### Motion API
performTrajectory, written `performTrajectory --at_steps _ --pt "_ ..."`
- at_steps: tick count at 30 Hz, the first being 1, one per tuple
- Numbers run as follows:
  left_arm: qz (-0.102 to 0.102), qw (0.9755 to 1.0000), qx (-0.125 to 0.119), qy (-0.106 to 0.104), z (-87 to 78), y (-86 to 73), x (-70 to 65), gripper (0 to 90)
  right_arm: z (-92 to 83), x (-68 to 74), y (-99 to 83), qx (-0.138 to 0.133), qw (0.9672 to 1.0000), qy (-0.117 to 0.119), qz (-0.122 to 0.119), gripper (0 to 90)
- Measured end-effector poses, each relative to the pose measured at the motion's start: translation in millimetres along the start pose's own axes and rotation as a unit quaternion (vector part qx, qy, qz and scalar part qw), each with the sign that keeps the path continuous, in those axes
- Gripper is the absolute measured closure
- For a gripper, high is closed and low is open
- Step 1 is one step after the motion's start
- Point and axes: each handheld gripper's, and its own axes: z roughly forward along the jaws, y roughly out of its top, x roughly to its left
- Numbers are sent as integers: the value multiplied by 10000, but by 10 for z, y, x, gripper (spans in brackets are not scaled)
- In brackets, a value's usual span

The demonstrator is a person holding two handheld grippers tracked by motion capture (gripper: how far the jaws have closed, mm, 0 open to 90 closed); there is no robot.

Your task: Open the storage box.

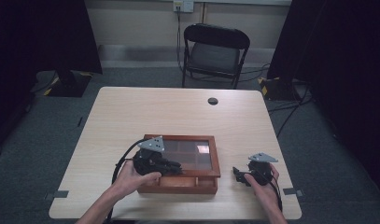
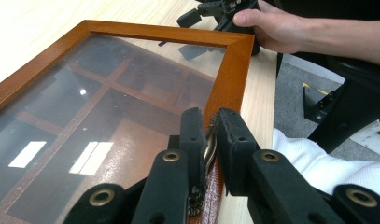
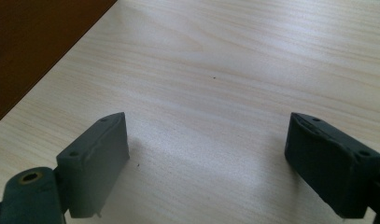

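Red-brown wooden box with a glass-paned hinged lid [image 1: 211,158] sits on the pale wood tabletop [image 1: 178,112], toward its near edge. Lid is raised slightly off the box's front. Left gripper [image 2: 211,140] is at the lid's front edge, jaws clamped on a small brass clasp [image 2: 209,147] there. Right gripper [image 1: 239,175] rests on the tabletop just right of the box, apart from it, jaws wide apart, nothing between them.

- One wooden box [image 1: 180,183] with a glass lid [image 2: 85,116].
- One brass latch [image 2: 209,144] on the lid's edge.
- Two grippers: left gripper [image 1: 171,166], right gripper [image 1: 239,175].
- One table [image 1: 178,109].
- One chair [image 1: 214,51].
- Perhaps six compartments under the glass, blurred by reflections.
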Motion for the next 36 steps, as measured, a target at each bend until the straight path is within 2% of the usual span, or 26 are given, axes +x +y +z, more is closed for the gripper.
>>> performTrajectory --at_steps 11,16,34,36 --pt "-14 10000 -23 11 -58 103 21 807 0 -1 0 0 10000 3 -4 128" --pt "19 9999 107 62 -73 154 17 807 0 -1 1 1 10000 2 -5 128" --pt "-49 9999 83 68 -122 291 48 807 2 -3 2 1 10000 5 -9 128" --pt "-26 9999 136 79 -128 302 51 807 3 -3 2 0 10000 4 -12 128"
